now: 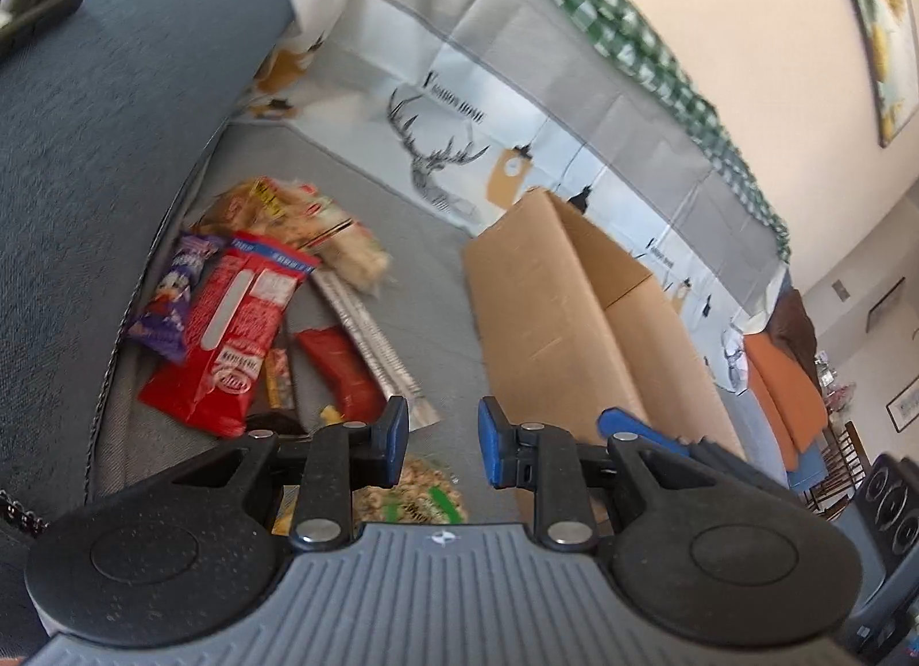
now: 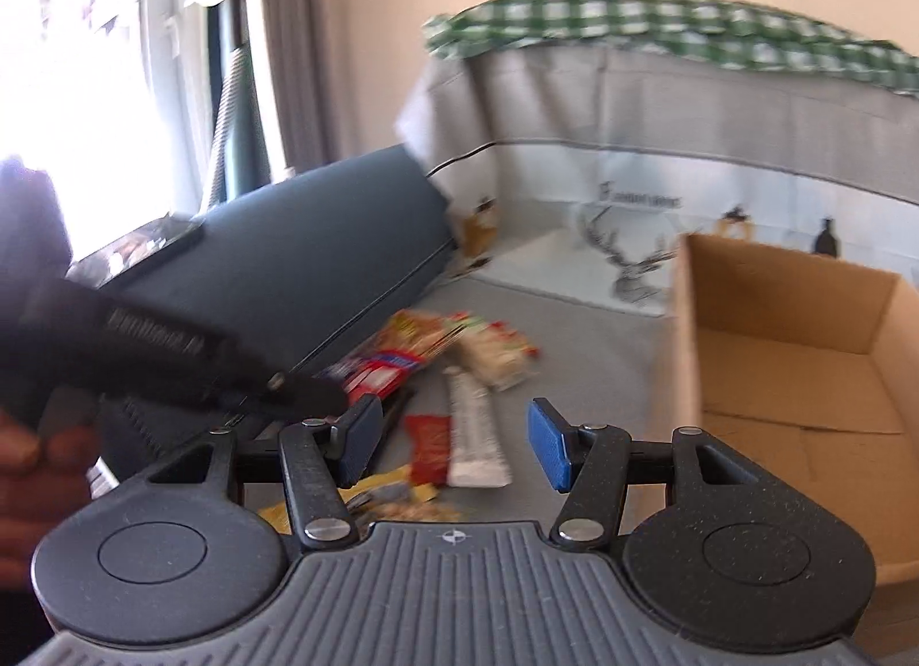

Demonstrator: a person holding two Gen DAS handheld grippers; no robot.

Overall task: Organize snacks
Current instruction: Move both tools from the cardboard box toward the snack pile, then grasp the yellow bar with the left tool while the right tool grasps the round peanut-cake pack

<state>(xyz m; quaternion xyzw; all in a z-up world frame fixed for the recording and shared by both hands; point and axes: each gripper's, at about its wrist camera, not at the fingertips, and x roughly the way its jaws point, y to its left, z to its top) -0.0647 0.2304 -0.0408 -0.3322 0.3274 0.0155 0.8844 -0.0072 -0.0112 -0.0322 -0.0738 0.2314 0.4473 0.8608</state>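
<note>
Grey sofa seat point(image 1: 413, 241) carries everything, w/ a deer-print cloth point(image 1: 517, 109) draped over the backrest and a green check blanket point(image 1: 632, 34) along its top. Your snack pile sits toward the armrest end of the seat: big red bag point(image 1: 230, 333), purple pack point(image 1: 172, 298), small red pack point(image 1: 339, 367), silver wrapper point(image 2: 474, 430), pale yellowish bag point(image 1: 321, 229) at the back, plus a nut bag point(image 1: 413, 494) at the seat's front edge, right under the left gripper point(image 1: 443, 439). Cardboard box point(image 2: 804, 379) stands open at the other end of the seat, nothing visible inside from the right wrist view. Looks like you're at the pick stage: no snack lifted yet. Left gripper's jaws stand narrowly apart, nothing between them. Right gripper point(image 2: 456, 445) has its jaws wider apart, also empty, aimed over the small red pack and silver wrapper. Next move, prob: drop one gripper onto a single pack, pinch an edge, carry it over the box wall. Watch out: packs overlap, so you may drag a neighbour; flat wrappers on soft fabric are hard to get under. Left tool and your hand point(image 2: 23, 465) cross the right cam's left side, near the pile, so keep the arms from colliding. Dark armrest point(image 1: 115, 120) hems in the pile.
</note>
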